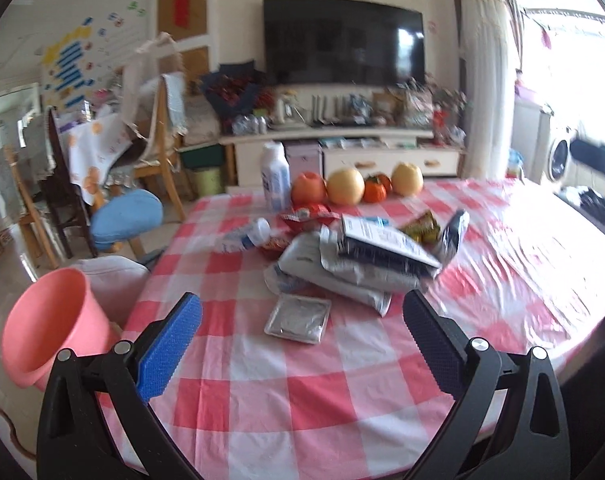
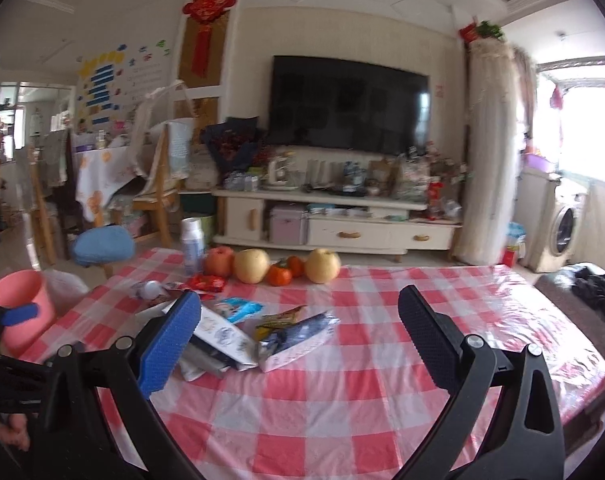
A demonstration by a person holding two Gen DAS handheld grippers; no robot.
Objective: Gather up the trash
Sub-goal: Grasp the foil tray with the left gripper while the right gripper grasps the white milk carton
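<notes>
Both sets of jaws wide open, empty. Flat silver packet [image 1: 298,317] on tabletop [image 1: 342,400] just ahead, between left gripper [image 1: 302,332] jaws. Right gripper [image 2: 300,326] farther, pile left of centre. Left nearer.

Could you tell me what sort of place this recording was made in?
Most likely a home living room: a wall-mounted television above a cluttered media cabinet, a table with a checked cloth holding fruit and wrappers, and a washing machine by the window.
</notes>
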